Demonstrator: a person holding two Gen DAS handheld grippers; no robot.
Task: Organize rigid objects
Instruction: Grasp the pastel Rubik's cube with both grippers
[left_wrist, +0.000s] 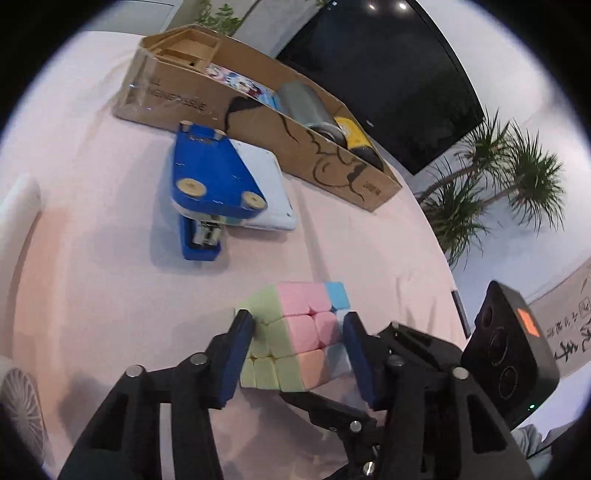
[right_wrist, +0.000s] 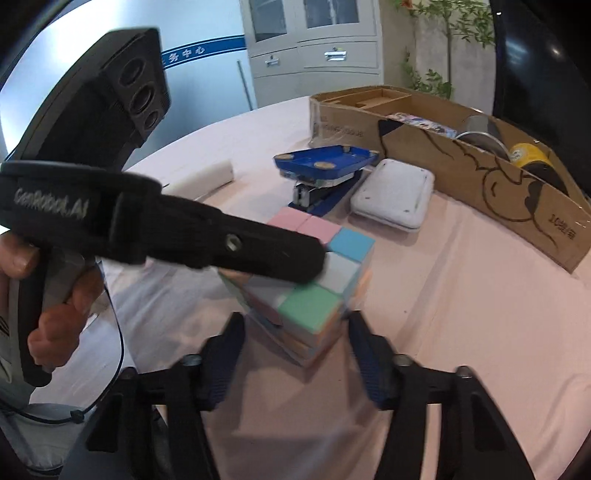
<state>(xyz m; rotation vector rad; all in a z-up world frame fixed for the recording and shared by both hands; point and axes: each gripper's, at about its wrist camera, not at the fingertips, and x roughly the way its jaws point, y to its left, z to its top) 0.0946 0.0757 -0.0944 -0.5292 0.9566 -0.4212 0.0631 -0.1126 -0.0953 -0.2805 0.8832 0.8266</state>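
two claws crowd one pastel puzzle cube (left_wrist: 295, 336) on the pink worktop (left_wrist: 110, 258); both gripping could twist it loose or jam fingers. left claw (left_wrist: 295, 354) pinches its sides, tilted down. right claw (right_wrist: 295, 354) straddles it, contact unclear. cardboard box (right_wrist: 480, 192) waits behind.

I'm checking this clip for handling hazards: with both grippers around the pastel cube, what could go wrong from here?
1. Both the left gripper and the right gripper straddle the same puzzle cube; opposing pulls could twist its layers or knock it loose.
2. The grippers sit very close together, so their fingers may collide.
3. The blue stapler rests tilted on the white case just behind; a sliding cube could bump it off.
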